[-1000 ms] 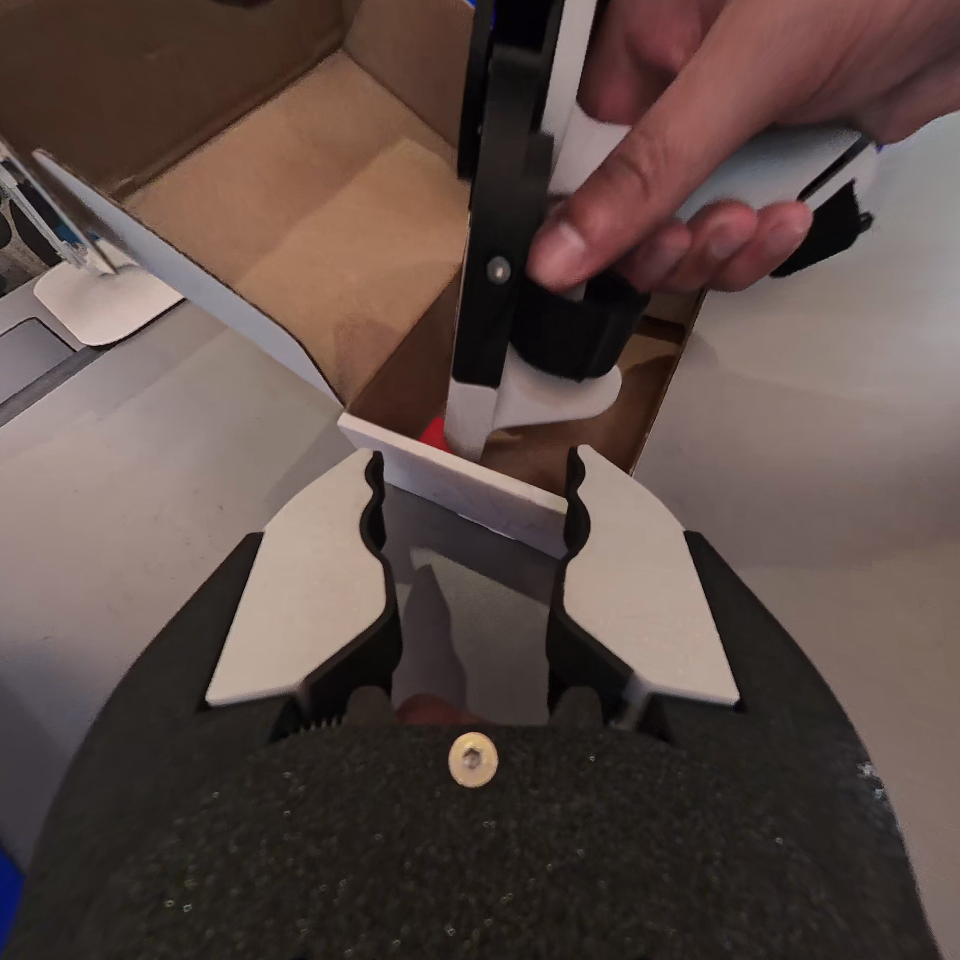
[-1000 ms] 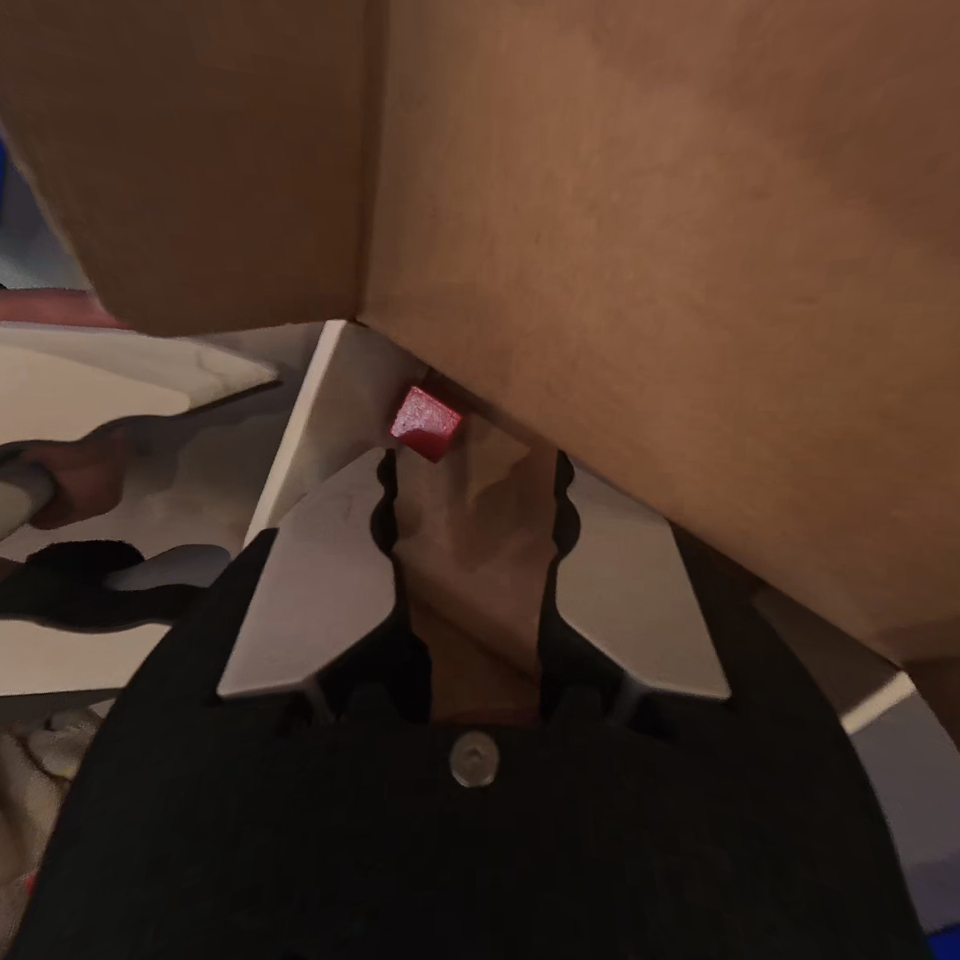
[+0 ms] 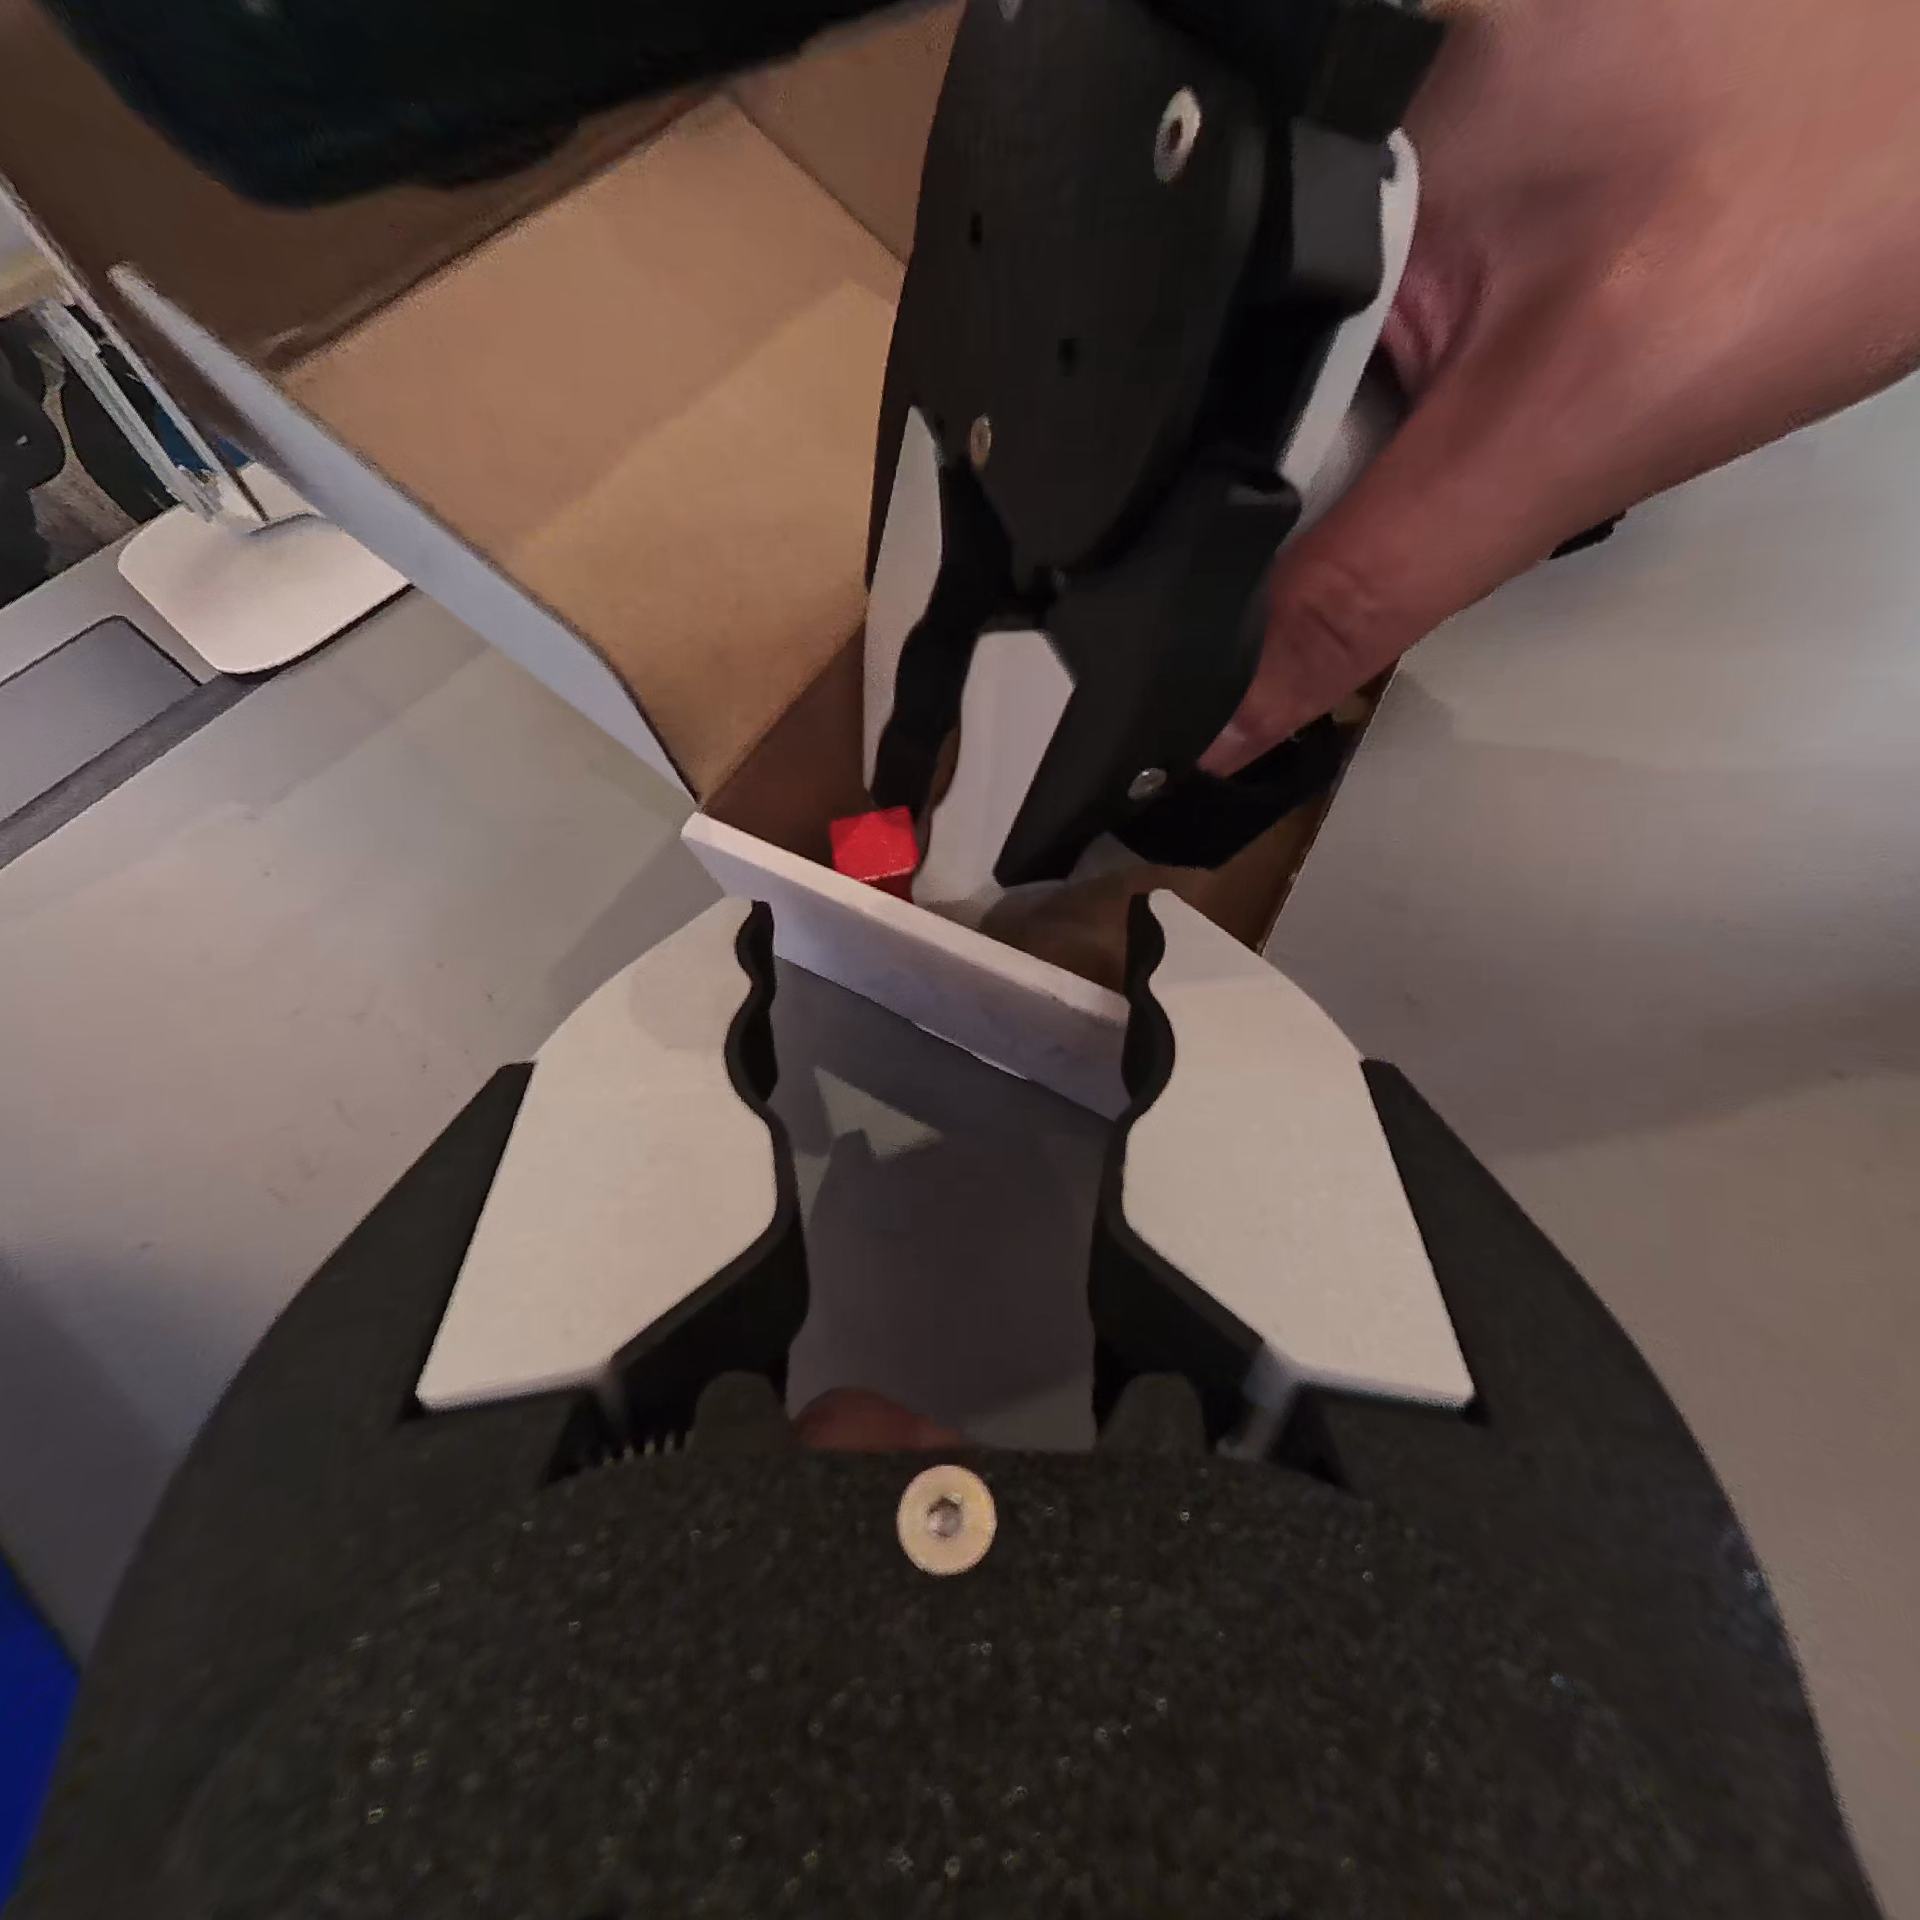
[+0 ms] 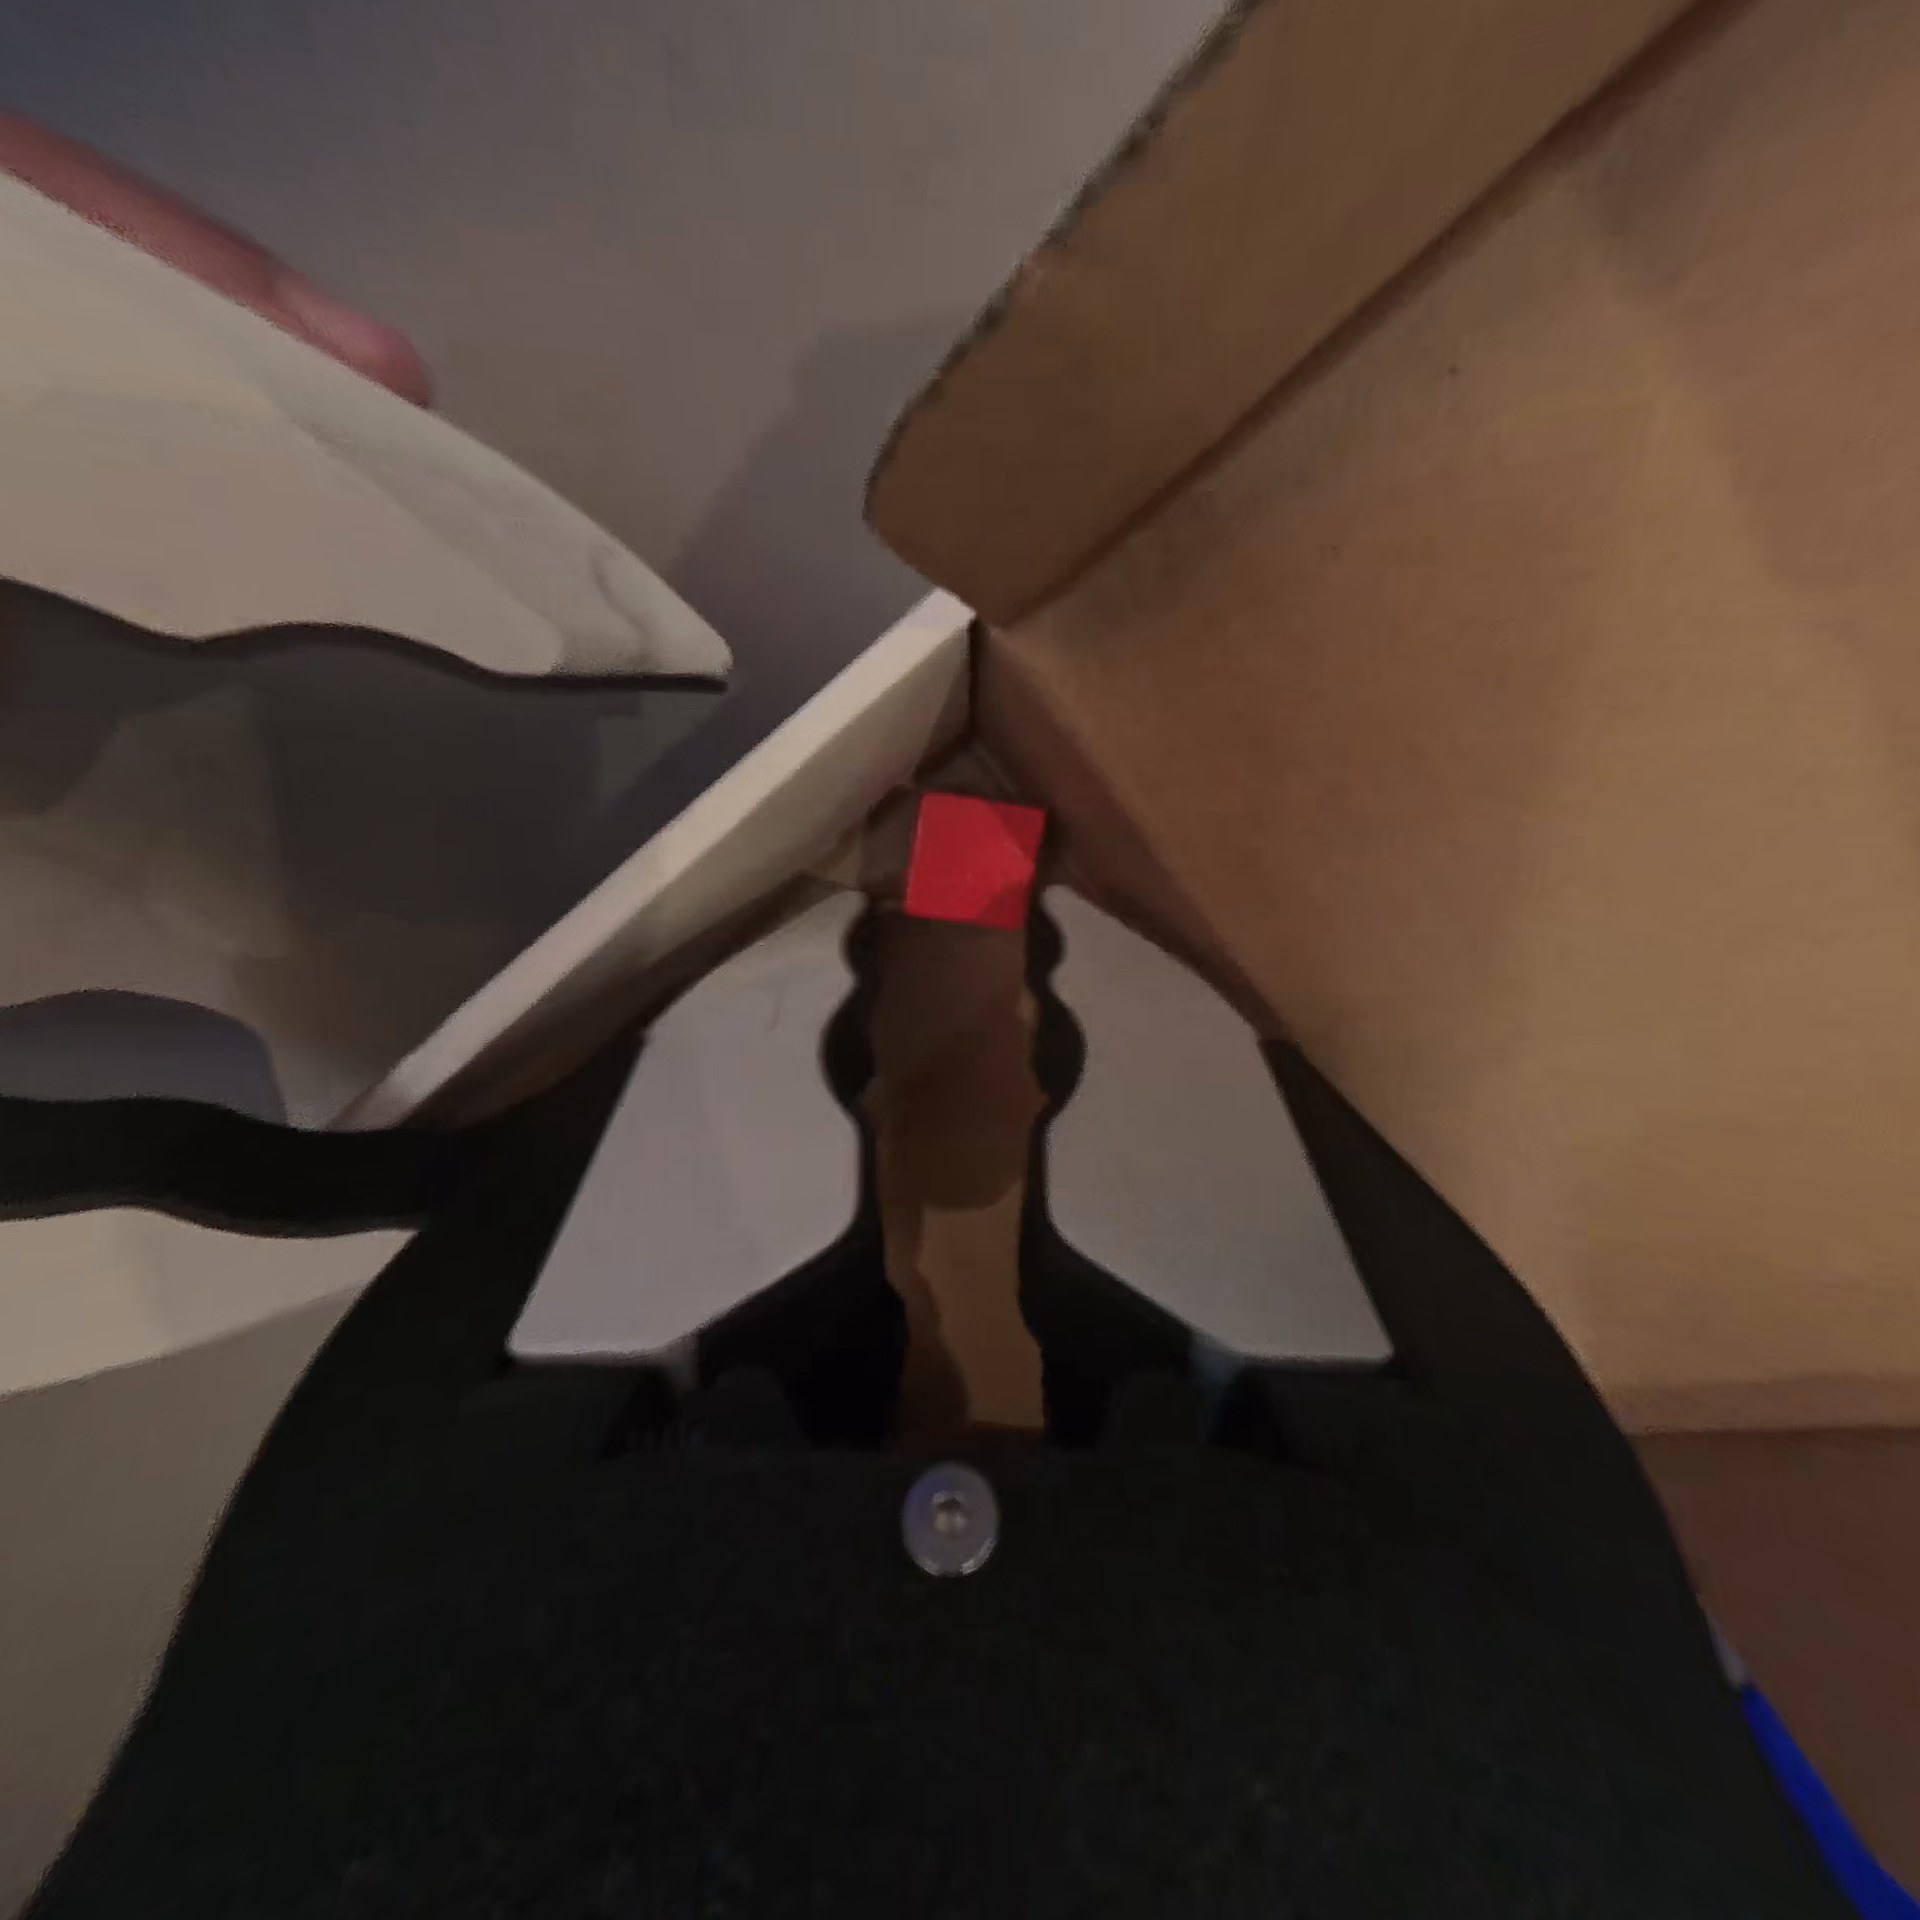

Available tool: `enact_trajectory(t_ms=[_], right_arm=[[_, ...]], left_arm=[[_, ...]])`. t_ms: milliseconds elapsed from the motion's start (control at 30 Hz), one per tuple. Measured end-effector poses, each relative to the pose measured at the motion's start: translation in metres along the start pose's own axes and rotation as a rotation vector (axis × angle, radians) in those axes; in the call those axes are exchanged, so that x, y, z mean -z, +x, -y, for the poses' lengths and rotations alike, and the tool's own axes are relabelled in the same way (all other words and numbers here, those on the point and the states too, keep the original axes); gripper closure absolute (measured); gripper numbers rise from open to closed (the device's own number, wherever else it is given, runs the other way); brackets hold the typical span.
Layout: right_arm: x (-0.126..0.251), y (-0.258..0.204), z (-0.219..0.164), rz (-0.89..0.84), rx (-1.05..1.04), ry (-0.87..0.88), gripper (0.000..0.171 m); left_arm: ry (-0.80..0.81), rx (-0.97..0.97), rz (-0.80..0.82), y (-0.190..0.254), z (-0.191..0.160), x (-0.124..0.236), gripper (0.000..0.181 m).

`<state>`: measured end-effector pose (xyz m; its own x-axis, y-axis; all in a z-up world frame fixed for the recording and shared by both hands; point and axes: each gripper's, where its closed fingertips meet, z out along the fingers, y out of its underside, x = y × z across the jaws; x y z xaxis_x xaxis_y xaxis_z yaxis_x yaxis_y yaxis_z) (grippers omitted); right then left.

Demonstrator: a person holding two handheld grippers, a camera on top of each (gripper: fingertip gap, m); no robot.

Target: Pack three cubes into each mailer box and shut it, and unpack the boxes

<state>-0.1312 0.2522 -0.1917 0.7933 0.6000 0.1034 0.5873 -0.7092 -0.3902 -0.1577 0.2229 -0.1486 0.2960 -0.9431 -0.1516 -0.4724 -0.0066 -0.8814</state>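
The right gripper (image 4: 956, 914) pinches the red cube (image 4: 971, 860) at its fingertips, deep in the box (image 3: 665, 499) corner. The left gripper (image 3: 951, 966) waits spread outside the front wall.

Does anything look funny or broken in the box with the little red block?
Nothing looks broken or spilled. The red cube sits tucked in a bottom corner of the open mailer box, tipped a little. The right gripper has its fingers at the cube, not clearly gripping it. The left gripper waits open outside the box.

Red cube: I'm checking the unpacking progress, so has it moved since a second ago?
Yes. The red cube now sits between the right tongs' tips and shows higher above the box's white front wall in the left wrist view.
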Motion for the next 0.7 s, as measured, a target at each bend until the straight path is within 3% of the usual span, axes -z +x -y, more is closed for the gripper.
enact_trajectory(t_ms=[133, 233, 333, 433, 500, 567, 667, 700], right_arm=[[0.003, 0.000, 0.001, 0.000, 0.012, 0.007, 0.149], [0.027, 0.006, 0.001, -0.054, 0.040, 0.038, 0.150], [0.086, 0.017, 0.001, -0.128, 0.032, 0.151, 0.150], [0.168, 0.058, -0.021, -0.272, -0.052, 0.274, 0.150], [0.218, 0.103, -0.062, -0.374, -0.179, 0.299, 0.150], [0.246, 0.152, -0.128, -0.436, -0.375, 0.242, 0.150], [0.238, 0.202, -0.255, -0.453, -0.605, -0.070, 0.150], [0.222, 0.205, -0.281, -0.367, -0.660, -0.122, 0.150]], left_arm=[[0.000, -0.001, 0.002, -0.001, 0.000, 0.000, 0.115], [-0.004, -0.002, 0.010, -0.003, -0.001, 0.001, 0.114], [-0.006, -0.002, 0.019, -0.006, -0.002, 0.002, 0.114], [-0.008, -0.004, 0.024, -0.009, -0.003, 0.003, 0.114], [-0.008, -0.011, 0.029, -0.009, -0.003, 0.003, 0.113], [-0.008, -0.013, 0.030, -0.009, -0.003, 0.003, 0.114], [-0.008, -0.011, 0.029, -0.009, -0.003, 0.003, 0.114], [-0.009, -0.007, 0.028, -0.009, -0.003, 0.003, 0.114]])
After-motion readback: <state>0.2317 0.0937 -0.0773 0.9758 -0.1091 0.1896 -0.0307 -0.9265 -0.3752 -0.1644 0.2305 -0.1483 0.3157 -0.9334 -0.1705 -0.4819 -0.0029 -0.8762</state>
